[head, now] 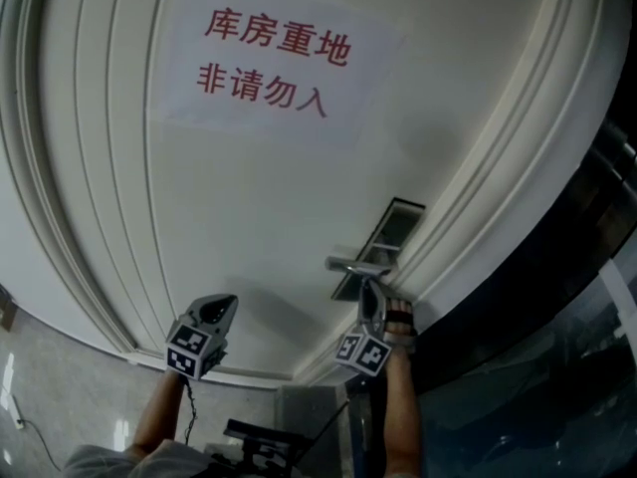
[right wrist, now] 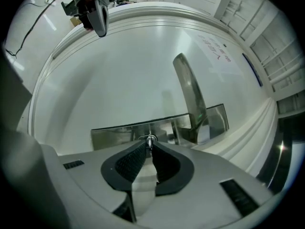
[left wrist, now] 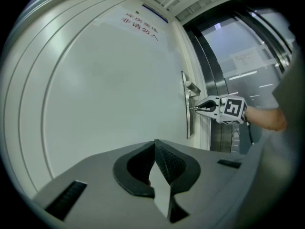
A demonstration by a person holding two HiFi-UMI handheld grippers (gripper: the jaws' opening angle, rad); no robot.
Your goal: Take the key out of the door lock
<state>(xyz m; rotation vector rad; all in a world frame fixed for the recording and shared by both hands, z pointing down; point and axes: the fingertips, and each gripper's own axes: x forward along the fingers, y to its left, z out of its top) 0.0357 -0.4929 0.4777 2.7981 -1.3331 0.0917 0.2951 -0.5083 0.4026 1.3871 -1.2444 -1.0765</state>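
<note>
White panelled door (head: pixel 249 197), red-lettered notice (head: pixel 269 63)

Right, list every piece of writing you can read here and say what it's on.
"库房重地": red print, top line of the white paper sheet stuck on the door.
"非请勿入": red print, second line of the same sheet.
Notice on the glass panel, seen in the left gripper view: too blurred to read.

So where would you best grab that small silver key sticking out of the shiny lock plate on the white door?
By the flat head of the small silver key, the only part standing proud of the shiny metal lock plate. Come straight at the white door, one pad on each flat face. The right gripper pinches it so.
</note>
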